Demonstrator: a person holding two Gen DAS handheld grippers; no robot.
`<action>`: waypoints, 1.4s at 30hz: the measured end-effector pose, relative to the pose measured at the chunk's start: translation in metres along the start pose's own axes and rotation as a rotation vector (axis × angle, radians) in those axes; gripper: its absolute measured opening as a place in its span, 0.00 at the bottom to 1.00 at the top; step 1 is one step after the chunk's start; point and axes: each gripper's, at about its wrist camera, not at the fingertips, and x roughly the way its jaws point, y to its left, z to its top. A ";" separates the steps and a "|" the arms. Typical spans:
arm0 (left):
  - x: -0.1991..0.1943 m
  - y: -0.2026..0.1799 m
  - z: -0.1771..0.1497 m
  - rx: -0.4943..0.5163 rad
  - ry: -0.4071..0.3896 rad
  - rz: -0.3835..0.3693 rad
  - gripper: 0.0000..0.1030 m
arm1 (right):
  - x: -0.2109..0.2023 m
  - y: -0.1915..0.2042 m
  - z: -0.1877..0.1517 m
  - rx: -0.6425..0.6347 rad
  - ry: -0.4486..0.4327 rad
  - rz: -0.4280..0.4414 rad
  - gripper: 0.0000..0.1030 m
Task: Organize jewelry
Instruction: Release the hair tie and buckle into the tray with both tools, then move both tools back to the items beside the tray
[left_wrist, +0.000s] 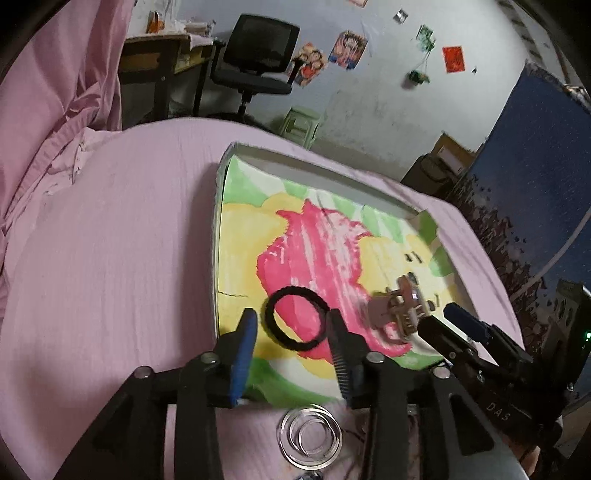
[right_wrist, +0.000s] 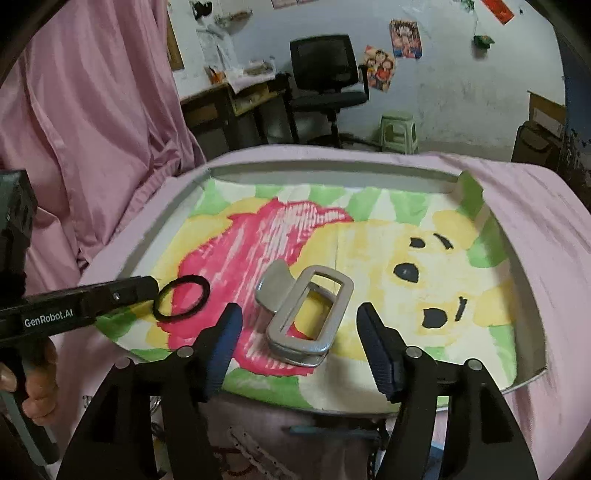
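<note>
Your right gripper (right_wrist: 299, 325) is nearer the silver rectangular metal hair clip (right_wrist: 308, 314), which lies in the shallow painted tray (right_wrist: 532, 314), long axis slanting away between open, non-touching jaws. Left of the clip, the black ring-shaped hair tie (left_wrist: 295, 319) lies between your left gripper's (left_wrist: 293, 326) open jaws. Tray rests on the pink-sheeted bed (left_wrist: 110, 240).

The tray (right_wrist: 532, 317) floor lies bare toward two o'clock; the black ring (right_wrist: 181, 298) and silver clip (right_wrist: 306, 314) block ten o'clock.

Pink bed (left_wrist: 110, 229): painted tray (right_wrist: 532, 321), clear rings (left_wrist: 312, 437)
</note>
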 end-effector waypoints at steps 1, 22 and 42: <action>-0.006 -0.002 -0.003 0.001 -0.018 0.003 0.47 | -0.005 0.000 -0.001 0.000 -0.016 -0.003 0.59; -0.112 -0.031 -0.082 0.108 -0.390 0.083 0.90 | -0.145 0.010 -0.056 -0.041 -0.414 -0.053 0.98; -0.132 -0.039 -0.135 0.163 -0.417 0.117 0.93 | -0.177 0.015 -0.096 -0.071 -0.418 -0.054 0.99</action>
